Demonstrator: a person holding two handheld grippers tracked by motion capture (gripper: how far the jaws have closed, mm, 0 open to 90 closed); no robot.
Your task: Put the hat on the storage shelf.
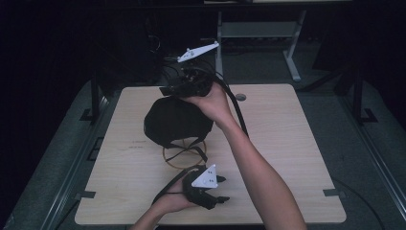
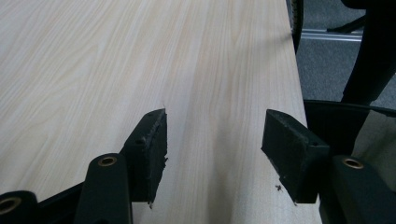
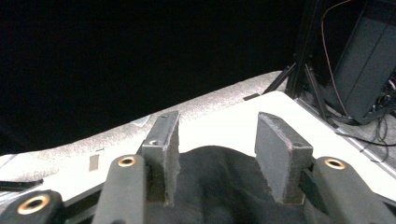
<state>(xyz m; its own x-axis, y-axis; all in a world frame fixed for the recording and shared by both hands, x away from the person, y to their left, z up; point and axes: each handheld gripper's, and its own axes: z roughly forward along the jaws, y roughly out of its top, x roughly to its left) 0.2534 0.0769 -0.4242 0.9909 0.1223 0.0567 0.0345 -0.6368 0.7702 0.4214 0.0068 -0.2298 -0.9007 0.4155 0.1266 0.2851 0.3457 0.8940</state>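
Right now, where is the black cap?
The black cap sits mid-table in the high view, perched on a wire stand, right under the right gripper. The left gripper is nearer the front edge.

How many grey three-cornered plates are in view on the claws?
2. One plate tops the right claw at the table's far edge, above the black cloth; the other plate tops the left claw near the front edge.
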